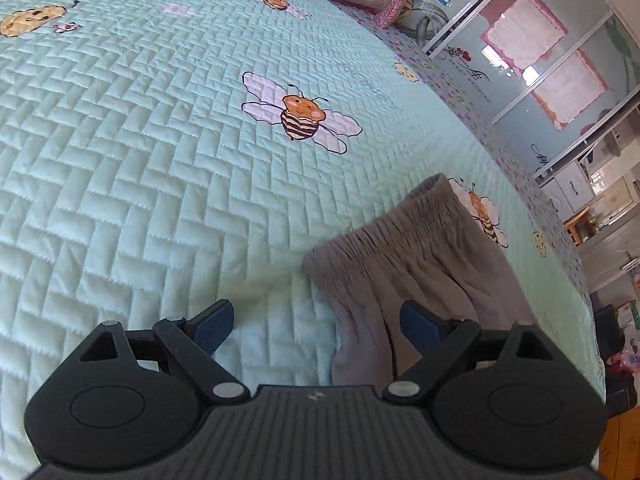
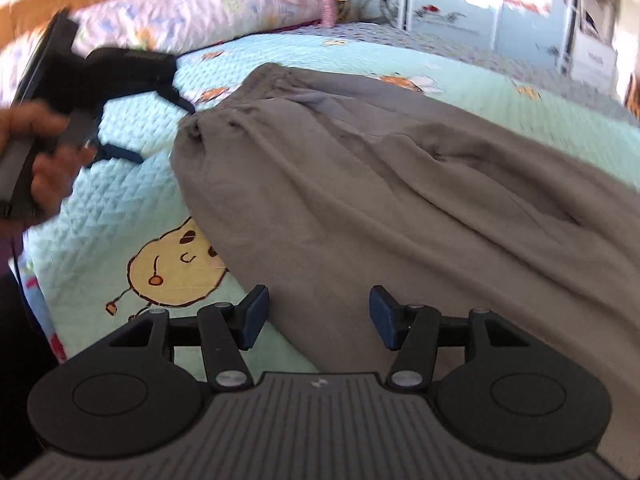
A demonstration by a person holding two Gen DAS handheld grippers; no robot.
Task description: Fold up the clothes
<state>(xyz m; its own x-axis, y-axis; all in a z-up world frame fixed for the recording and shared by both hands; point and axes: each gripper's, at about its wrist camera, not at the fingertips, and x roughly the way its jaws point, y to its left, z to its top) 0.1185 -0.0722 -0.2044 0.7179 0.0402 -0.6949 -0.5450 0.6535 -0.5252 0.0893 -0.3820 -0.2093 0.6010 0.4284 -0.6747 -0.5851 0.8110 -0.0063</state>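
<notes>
- Bright daylight, glare off glass doors (image 1: 560,52) at right.
- Left wrist view sharp; right wrist view motion-blurred.
- Fisheye bends edges of the bed (image 1: 120,160).

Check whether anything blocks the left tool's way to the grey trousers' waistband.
Nothing visible does. The open left tool hangs over bare mint quilted bedspread, and the grey elastic-waist trousers lie just ahead.

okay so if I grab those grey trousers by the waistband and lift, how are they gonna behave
The grey trousers will probably be floppy: they lie in soft creases, so the legs should hang and trail. The gathered waistband looks thicker, likely a firmer hold. They may drag on the quilted bedspread rather than slide.
</notes>
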